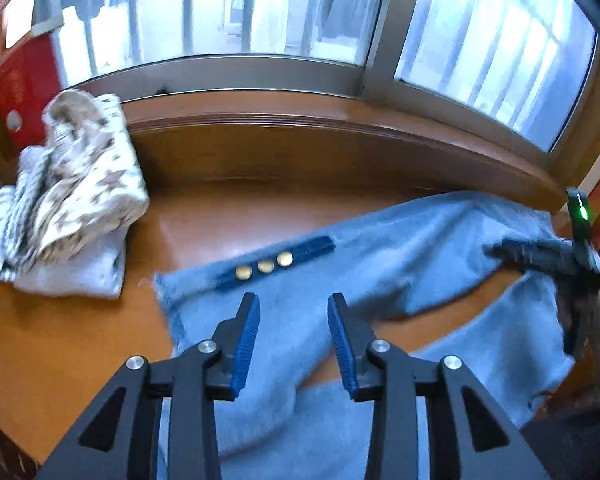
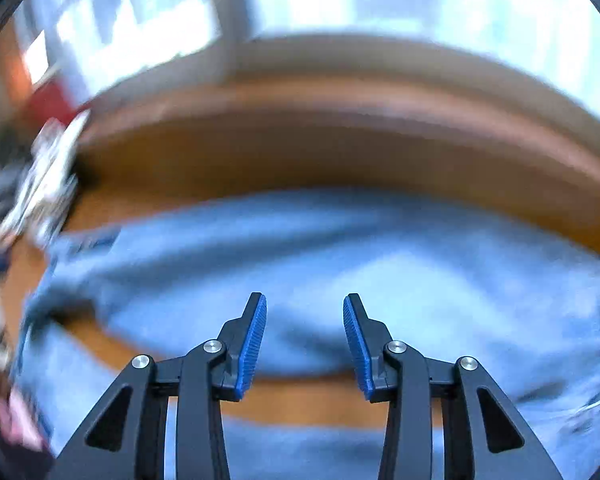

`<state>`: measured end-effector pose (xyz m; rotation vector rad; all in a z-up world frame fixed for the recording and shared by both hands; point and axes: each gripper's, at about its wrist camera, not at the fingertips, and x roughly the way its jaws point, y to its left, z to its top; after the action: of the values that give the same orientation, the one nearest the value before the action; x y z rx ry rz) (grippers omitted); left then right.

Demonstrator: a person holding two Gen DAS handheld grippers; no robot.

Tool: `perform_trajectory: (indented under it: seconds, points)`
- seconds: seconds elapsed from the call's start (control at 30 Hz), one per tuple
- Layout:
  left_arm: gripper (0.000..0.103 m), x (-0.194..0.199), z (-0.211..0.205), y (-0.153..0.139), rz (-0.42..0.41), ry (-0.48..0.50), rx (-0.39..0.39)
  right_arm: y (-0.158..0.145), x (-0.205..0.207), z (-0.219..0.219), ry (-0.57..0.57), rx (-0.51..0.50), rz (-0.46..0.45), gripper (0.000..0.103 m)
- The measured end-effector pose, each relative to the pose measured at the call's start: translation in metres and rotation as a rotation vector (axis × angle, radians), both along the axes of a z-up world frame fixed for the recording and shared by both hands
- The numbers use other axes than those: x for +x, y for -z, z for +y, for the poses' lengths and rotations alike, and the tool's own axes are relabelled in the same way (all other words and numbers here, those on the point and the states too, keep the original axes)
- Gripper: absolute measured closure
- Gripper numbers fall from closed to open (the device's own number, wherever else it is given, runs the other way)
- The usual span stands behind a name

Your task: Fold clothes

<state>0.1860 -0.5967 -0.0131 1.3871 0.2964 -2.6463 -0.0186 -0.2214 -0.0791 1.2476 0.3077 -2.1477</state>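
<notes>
Both the left gripper [image 1: 293, 334] and right gripper [image 2: 305, 334] hovered parted, empty, over the pale-blue frayed denim garment [image 1: 380, 264]; its loose fold risked springing apart.

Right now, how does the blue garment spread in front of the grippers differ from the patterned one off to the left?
The light blue garment lies spread low across the wooden surface; the star-patterned garment sits bunched on a heap of pale clothes. The blue one is plain, with a dark blue strip holding three brass buttons; the patterned one is cream with brown stars. The blue one has a fringed edge; none shows on the patterned one. Both rest on the same surface.
</notes>
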Motion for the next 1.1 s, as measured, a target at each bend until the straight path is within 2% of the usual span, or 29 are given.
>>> perform_trajectory:
  seconds: [0.13, 0.23, 0.3, 0.37, 0.47, 0.53, 0.63, 0.77, 0.9, 1.0, 1.1]
  points:
    - [0.07, -0.047, -0.001, 0.046, -0.112, 0.013, -0.052, 0.03, 0.014, -0.026, -0.017, 0.099, 0.012, 0.062]
    - [0.07, -0.071, -0.006, 0.075, -0.181, 0.004, -0.123, 0.032, 0.02, -0.032, 0.034, 0.12, 0.029, 0.062]
    - [0.068, -0.078, -0.012, 0.081, -0.184, -0.006, -0.168, 0.031, 0.028, -0.032, 0.067, 0.12, 0.012, 0.062]
    - [0.06, -0.085, -0.021, 0.083, -0.185, -0.028, -0.217, 0.031, 0.029, -0.049, 0.065, 0.125, 0.005, 0.062]
    - [0.06, -0.098, -0.039, 0.086, -0.194, -0.074, -0.284, 0.03, 0.054, -0.054, 0.047, 0.131, 0.009, 0.063]
    - [0.06, -0.107, -0.048, 0.088, -0.197, -0.088, -0.294, 0.028, 0.063, -0.049, 0.064, 0.105, -0.005, 0.063]
    - [0.06, -0.114, -0.048, 0.089, -0.193, -0.095, -0.294, 0.017, 0.072, -0.025, 0.143, 0.0, -0.046, 0.063]
    - [0.06, -0.111, -0.029, 0.078, -0.132, -0.068, -0.288, -0.013, 0.101, 0.011, 0.264, -0.059, -0.03, 0.062]
    - [0.06, -0.107, 0.014, 0.06, -0.082, 0.024, -0.259, -0.026, 0.107, 0.063, 0.398, 0.002, 0.006, 0.062]
    - [0.06, -0.108, 0.062, 0.05, -0.053, 0.128, -0.271, -0.035, 0.106, 0.146, 0.53, 0.044, 0.006, 0.061]
    - [0.06, -0.11, 0.119, 0.047, -0.045, 0.198, -0.282, -0.032, 0.103, 0.208, 0.638, 0.079, 0.019, 0.061]
